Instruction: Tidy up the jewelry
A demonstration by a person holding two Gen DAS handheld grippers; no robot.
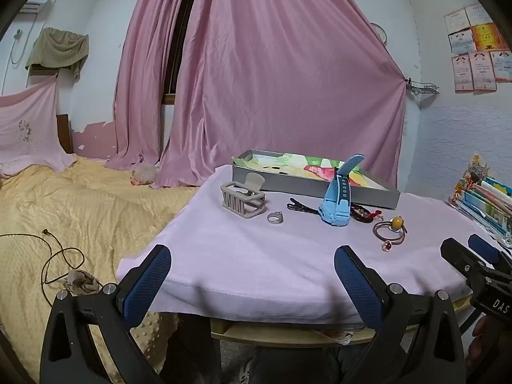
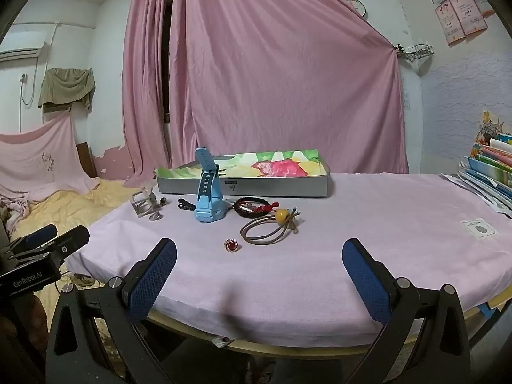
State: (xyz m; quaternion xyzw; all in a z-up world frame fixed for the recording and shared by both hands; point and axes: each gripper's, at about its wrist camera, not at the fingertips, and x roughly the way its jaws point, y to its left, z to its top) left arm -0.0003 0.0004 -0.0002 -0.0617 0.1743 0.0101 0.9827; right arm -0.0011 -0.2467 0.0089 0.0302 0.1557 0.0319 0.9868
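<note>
Both pairs of tongs hover at the near edge of a surface (image 2: 384, 211) draped in a pale pink cloth, and both stand wide apart, holding nothing. The left tongs (image 1: 252, 283) point at a grey hair claw (image 1: 244, 201) and a silver ring (image 1: 275, 217) lying ahead of them. Ahead of the right tongs (image 2: 260, 275) and slightly left lies a small red-stoned ring (image 2: 231, 245), with a brown hair tie carrying a yellow bead (image 2: 270, 225) just beyond it. Farther on stands a light blue watch (image 2: 208, 198), strap upright, between a black hairpin (image 2: 186, 204) and a dark red bracelet (image 2: 252, 209). Behind them all sits a shallow grey tray (image 2: 243, 185) lined with bright floral paper.
</note>
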